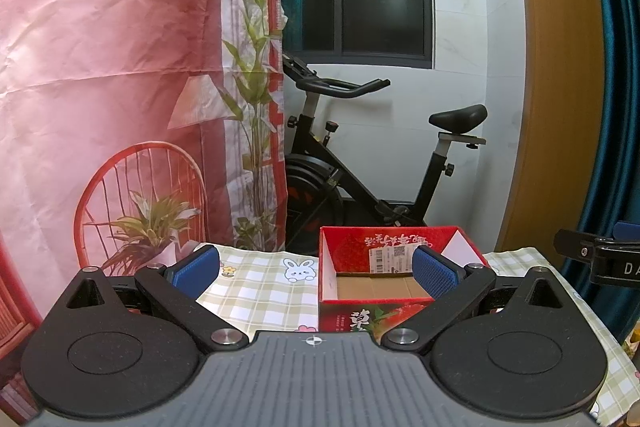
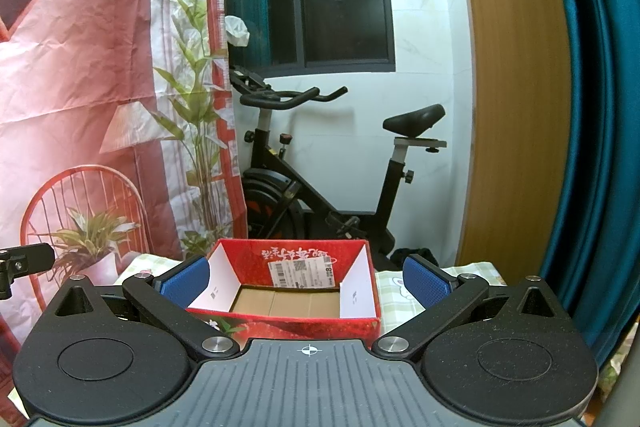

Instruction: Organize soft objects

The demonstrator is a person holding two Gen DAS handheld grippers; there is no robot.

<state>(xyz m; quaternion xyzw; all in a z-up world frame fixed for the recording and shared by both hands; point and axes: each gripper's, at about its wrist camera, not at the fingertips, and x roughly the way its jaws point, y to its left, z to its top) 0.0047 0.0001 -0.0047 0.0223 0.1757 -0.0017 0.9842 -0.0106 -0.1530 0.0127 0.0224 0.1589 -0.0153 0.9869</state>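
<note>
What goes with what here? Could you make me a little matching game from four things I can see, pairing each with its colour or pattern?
Things:
1. cardboard box
2. gripper pads
3. tablecloth
4. exercise bike

Descriptions:
A. black, standing behind the table
B. red outside, open and empty
C. blue and ribbed
D. green check with rabbits

Pairs: 1-B, 2-C, 3-D, 4-A

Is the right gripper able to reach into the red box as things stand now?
Probably yes. The right gripper is open and empty, the red box stands open-topped directly before it, and nothing lies between them.
</note>
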